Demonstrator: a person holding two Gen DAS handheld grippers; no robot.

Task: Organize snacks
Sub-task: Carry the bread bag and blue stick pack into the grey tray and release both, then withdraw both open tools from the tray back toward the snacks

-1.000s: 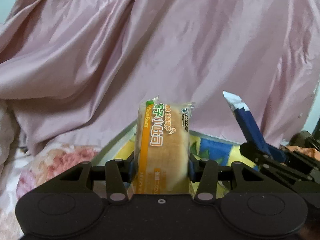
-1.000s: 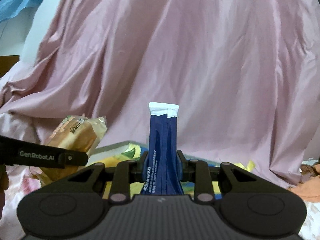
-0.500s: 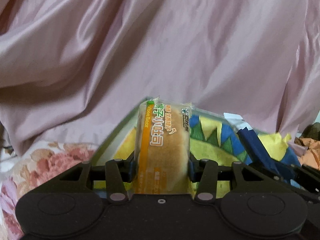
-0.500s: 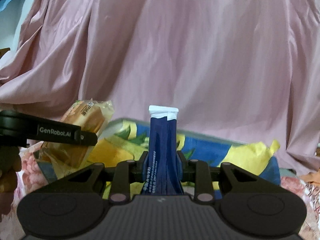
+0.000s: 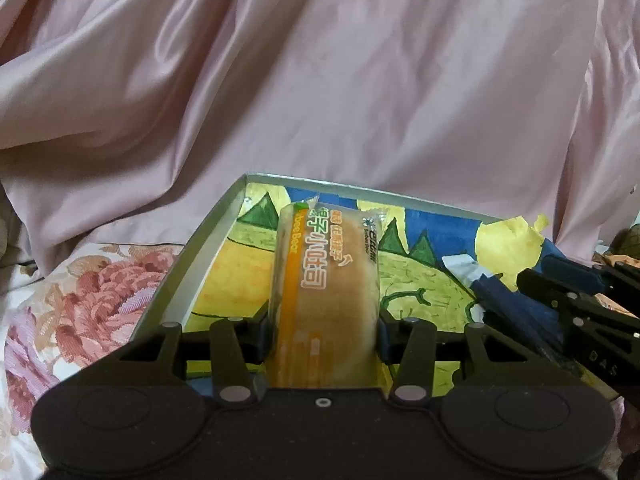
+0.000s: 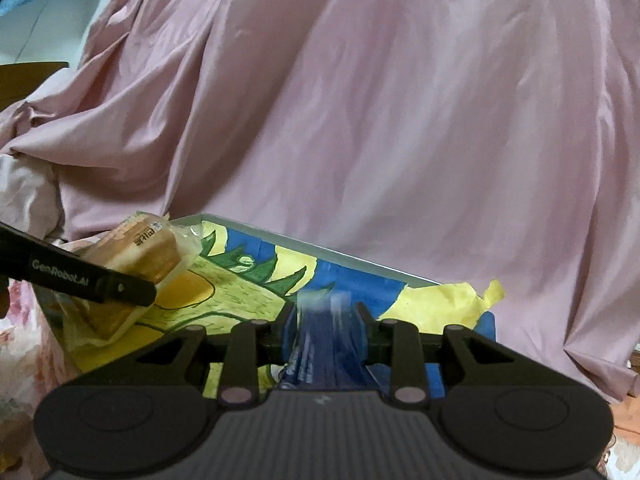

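Observation:
My left gripper is shut on a wrapped bread bun with orange print, held low over the left part of a painted tray. The bun also shows in the right wrist view, with the left gripper's finger across it. My right gripper is shut on a dark blue snack pouch with a white top edge, held over the tray's middle. In the left wrist view the pouch points into the tray from the right.
Pink satin cloth drapes behind and around the tray. A floral bedcover lies left of the tray. Crumpled yellow paper sits at the tray's far right corner.
Both grippers have tilted down and moved forward over the tray with their snacks. The tray now fills the lower view. The blue pouch has lowered and is blurred.

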